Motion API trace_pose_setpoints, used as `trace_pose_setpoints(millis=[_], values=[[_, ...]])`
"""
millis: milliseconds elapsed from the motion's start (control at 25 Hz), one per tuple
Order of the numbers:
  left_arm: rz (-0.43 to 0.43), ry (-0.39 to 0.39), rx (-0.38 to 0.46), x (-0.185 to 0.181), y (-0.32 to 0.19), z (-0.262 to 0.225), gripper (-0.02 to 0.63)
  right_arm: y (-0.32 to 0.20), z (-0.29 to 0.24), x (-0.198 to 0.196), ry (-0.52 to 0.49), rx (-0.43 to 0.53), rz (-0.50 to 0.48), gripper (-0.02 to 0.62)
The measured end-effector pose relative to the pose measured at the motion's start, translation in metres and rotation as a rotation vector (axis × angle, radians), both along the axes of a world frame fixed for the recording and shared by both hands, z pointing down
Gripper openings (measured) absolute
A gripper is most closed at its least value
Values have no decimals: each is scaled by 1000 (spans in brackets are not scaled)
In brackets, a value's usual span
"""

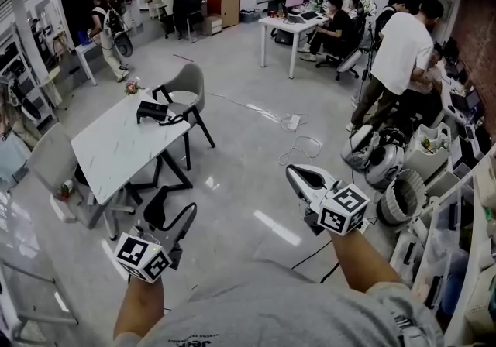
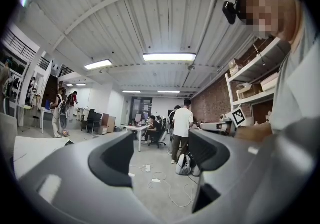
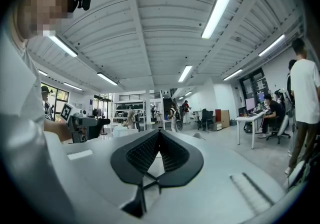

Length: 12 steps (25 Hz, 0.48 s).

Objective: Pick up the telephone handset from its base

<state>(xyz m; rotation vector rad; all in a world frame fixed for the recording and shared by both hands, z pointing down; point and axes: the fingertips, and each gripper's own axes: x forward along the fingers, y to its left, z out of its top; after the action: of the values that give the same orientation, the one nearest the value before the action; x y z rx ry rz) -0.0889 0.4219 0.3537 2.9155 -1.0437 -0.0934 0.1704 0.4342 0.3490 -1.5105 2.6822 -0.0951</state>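
A black telephone (image 1: pixel 153 111) sits on a white marble-look table (image 1: pixel 116 144) at the left of the head view, well ahead of both grippers. My left gripper (image 1: pixel 175 211) is held low at the lower left with its jaws wide open and nothing between them. In the left gripper view, its dark pads (image 2: pixel 118 161) frame only floor. My right gripper (image 1: pixel 294 174) hovers right of centre with its jaws shut together and empty. In the right gripper view, the right gripper's ribbed pads (image 3: pixel 159 152) meet. Both point level across the room.
A grey chair (image 1: pixel 184 90) stands behind the table and another chair (image 1: pixel 48 158) at its left. Cables and a power strip (image 1: pixel 292 121) lie on the floor. Shelves with equipment (image 1: pixel 434 206) line the right wall. People work at desks (image 1: pixel 298 24) farther back.
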Motion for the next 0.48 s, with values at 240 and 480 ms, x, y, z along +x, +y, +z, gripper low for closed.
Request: trace_pose_setpoints(millis=[240,480], values=[[-10,-11,-17,6,-23,7,374,-25,3,7,-8,-6,-4,3],[28,7,-31,5,-85,20,374,-78,12,1,11,-26,18,4]])
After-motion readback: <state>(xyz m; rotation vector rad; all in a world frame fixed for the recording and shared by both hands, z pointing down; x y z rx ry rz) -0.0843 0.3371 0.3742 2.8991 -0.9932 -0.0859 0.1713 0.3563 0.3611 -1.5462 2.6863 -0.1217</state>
